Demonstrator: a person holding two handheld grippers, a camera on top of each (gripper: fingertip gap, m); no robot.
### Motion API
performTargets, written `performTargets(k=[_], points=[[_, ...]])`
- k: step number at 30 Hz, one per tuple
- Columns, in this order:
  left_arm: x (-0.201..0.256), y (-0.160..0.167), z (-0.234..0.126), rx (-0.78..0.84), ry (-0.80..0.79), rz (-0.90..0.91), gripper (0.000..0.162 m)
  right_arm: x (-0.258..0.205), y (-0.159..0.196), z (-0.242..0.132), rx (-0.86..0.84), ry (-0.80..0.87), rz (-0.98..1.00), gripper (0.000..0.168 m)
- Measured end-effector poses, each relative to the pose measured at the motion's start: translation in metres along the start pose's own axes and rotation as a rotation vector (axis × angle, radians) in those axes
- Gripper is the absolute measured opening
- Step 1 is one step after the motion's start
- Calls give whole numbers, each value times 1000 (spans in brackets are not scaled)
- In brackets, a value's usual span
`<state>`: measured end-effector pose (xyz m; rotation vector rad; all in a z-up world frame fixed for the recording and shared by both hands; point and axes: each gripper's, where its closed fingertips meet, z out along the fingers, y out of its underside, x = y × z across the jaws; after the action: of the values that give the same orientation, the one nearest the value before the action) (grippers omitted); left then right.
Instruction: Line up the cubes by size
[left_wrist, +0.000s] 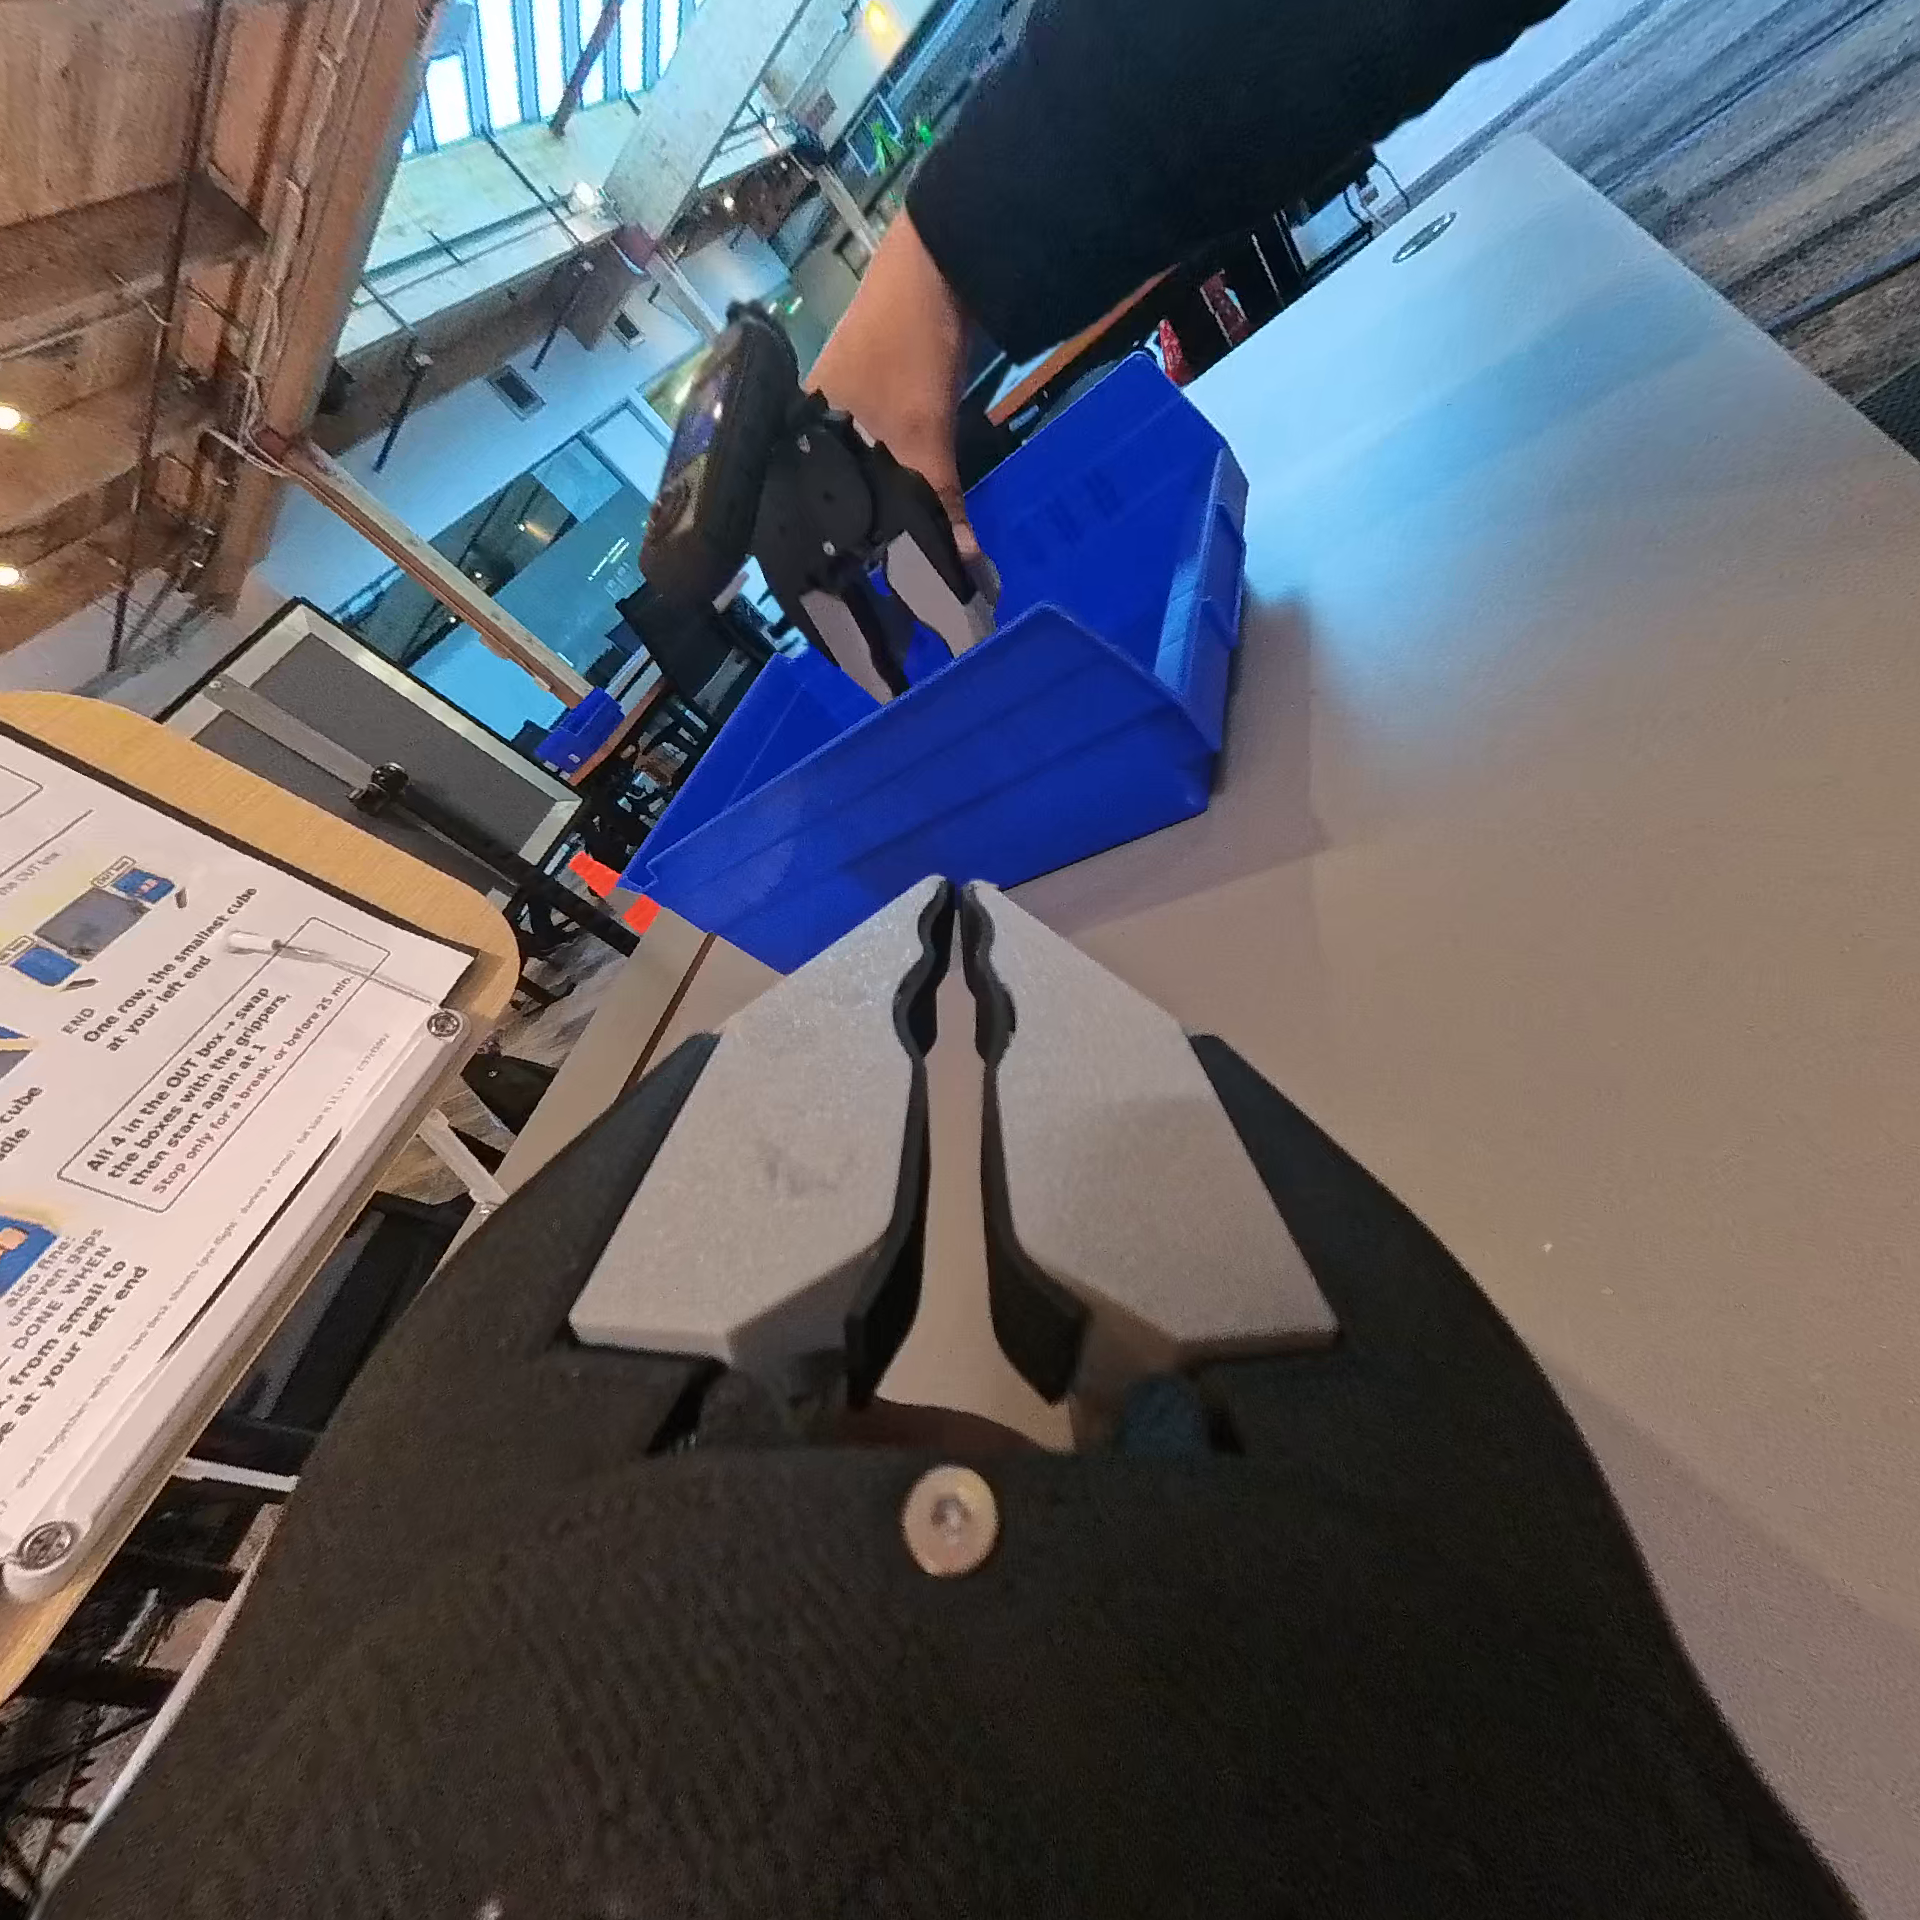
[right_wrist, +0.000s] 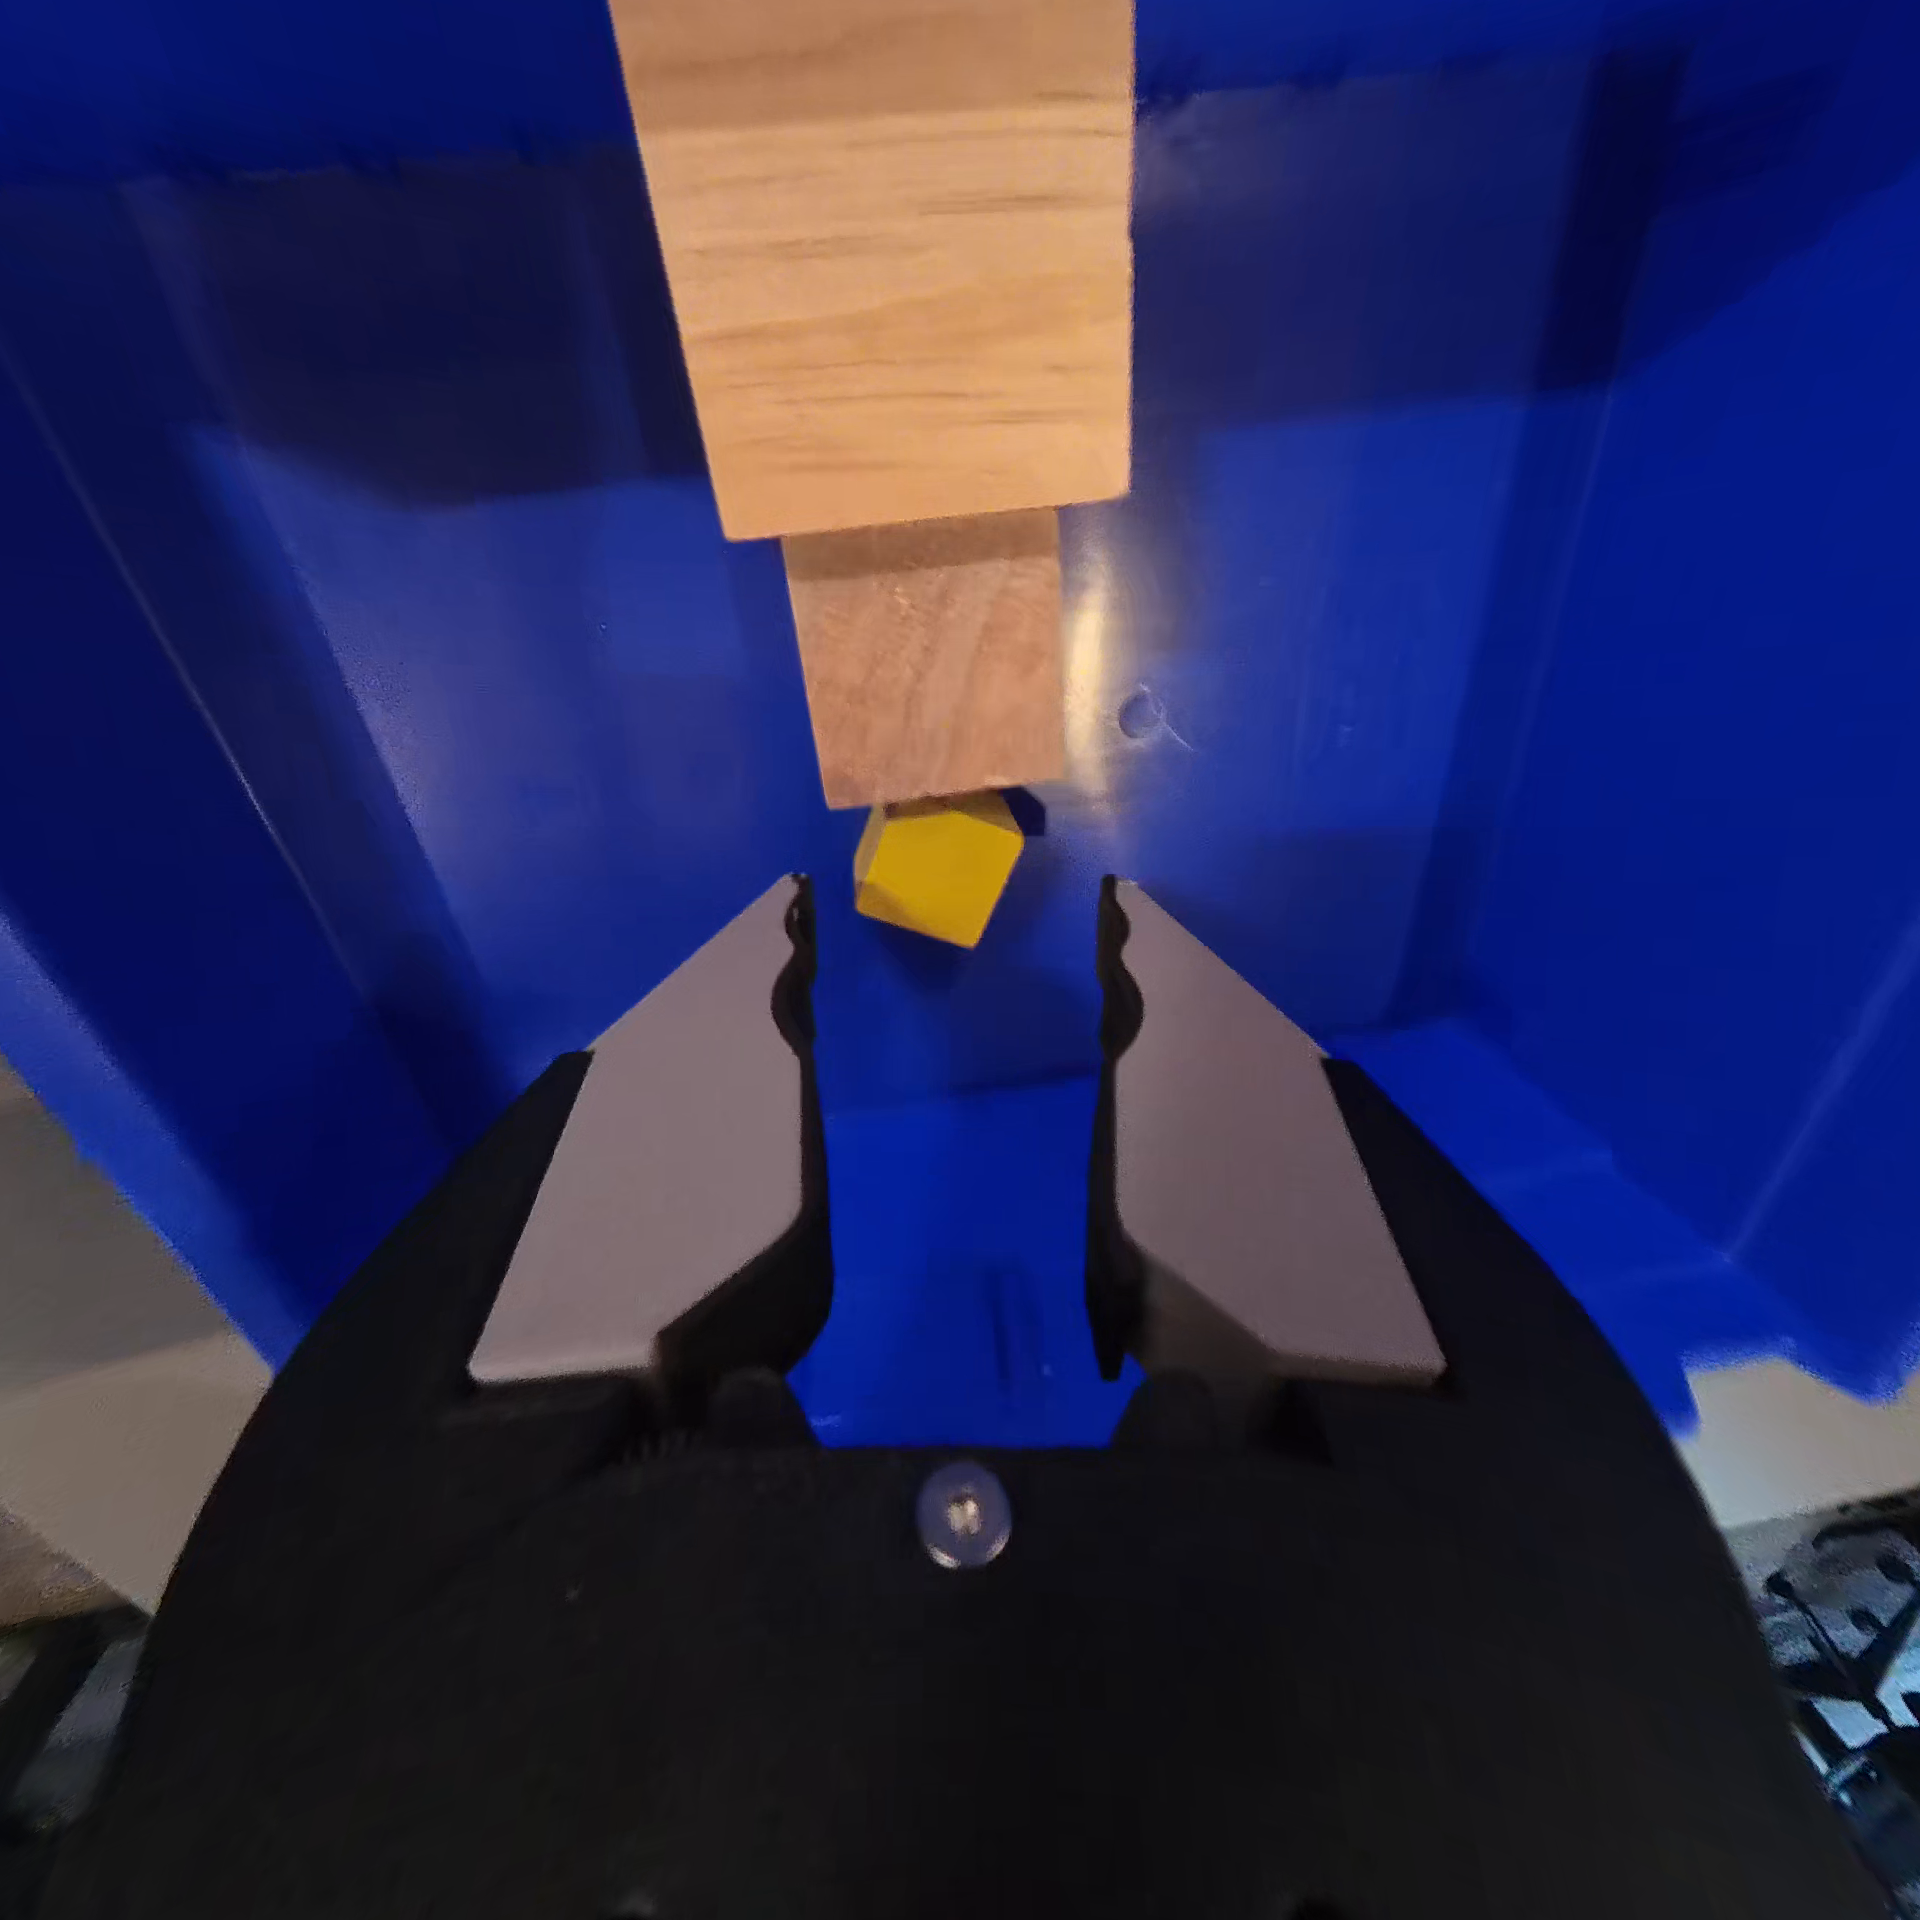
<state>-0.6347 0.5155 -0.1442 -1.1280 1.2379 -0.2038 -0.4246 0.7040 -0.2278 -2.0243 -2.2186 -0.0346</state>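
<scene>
In the right wrist view, three cubes lie in a line inside a blue bin (right_wrist: 1455, 727): a large light wooden cube (right_wrist: 894, 270) farthest, a smaller dark wooden cube (right_wrist: 935, 675) in the middle, and a small yellow cube (right_wrist: 935, 878) nearest, turned on a corner. My right gripper (right_wrist: 954, 894) is open and empty, its fingertips just short of the yellow cube. In the left wrist view, my left gripper (left_wrist: 958, 902) is shut and empty above the grey table (left_wrist: 1558, 831), near the blue bin (left_wrist: 935, 790). The right gripper (left_wrist: 914, 613) reaches down into that bin, held by a hand.
A wooden stand with a laminated instruction sheet (left_wrist: 187, 1039) sits at the left of the left wrist view. A person's dark sleeve (left_wrist: 1143, 156) hangs over the bin. The bin's walls close in around the right gripper. Orange tape marks (left_wrist: 613, 894) lie at the table's edge.
</scene>
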Motion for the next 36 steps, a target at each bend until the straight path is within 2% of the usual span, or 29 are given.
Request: performTargets(k=[3, 6, 9, 10, 13, 14, 16, 18, 20, 21, 25, 27, 29, 31, 33, 36], points=[[5, -3, 1, 10, 25, -9, 0, 10, -14, -32, 140, 111, 55, 55], [13, -4, 3, 12, 69, -32, 1, 6, -61, -87, 442, 250, 87, 52], [22, -2, 6, -10, 111, -40, 5, -37, -133, -152, 870, 301, 41, 24], [25, -1, 6, -15, 127, -47, 6, -50, -154, -170, 989, 324, 52, 22], [32, 1, 5, -28, 172, -73, 9, -85, -211, -193, 1233, 288, 144, 55], [34, 1, 5, -30, 181, -84, 11, -95, -228, -191, 1272, 259, 167, 65], [29, -5, 4, 2, 150, -118, 13, -111, -259, -175, 1286, 236, 173, 72], [9, -25, -5, 102, 21, -196, 14, -111, -277, -151, 1227, 346, 151, 80], [-4, -44, -27, 166, -32, -258, 13, -116, -286, -130, 1187, 408, 110, 77], [-7, -49, -41, 156, -12, -263, 9, -120, -288, -121, 1160, 406, 89, 77], [-47, -65, -106, 67, 23, -262, 20, -124, -284, -110, 1119, 389, 82, 86], [-76, -51, -135, -68, 17, -217, 25, -125, -281, -119, 1170, 341, 112, 87], [-98, -5, -163, -327, 45, -178, 34, -128, -280, -128, 1229, 281, 144, 87], [-119, 50, -194, -602, 41, -149, 35, -132, -280, -133, 1260, 245, 151, 86], [-122, 95, -220, -847, 114, -147, 36, -137, -282, -133, 1262, 231, 133, 86], [-118, 148, -246, -1127, 241, -131, 46, -146, -287, -130, 1253, 202, 99, 85]])
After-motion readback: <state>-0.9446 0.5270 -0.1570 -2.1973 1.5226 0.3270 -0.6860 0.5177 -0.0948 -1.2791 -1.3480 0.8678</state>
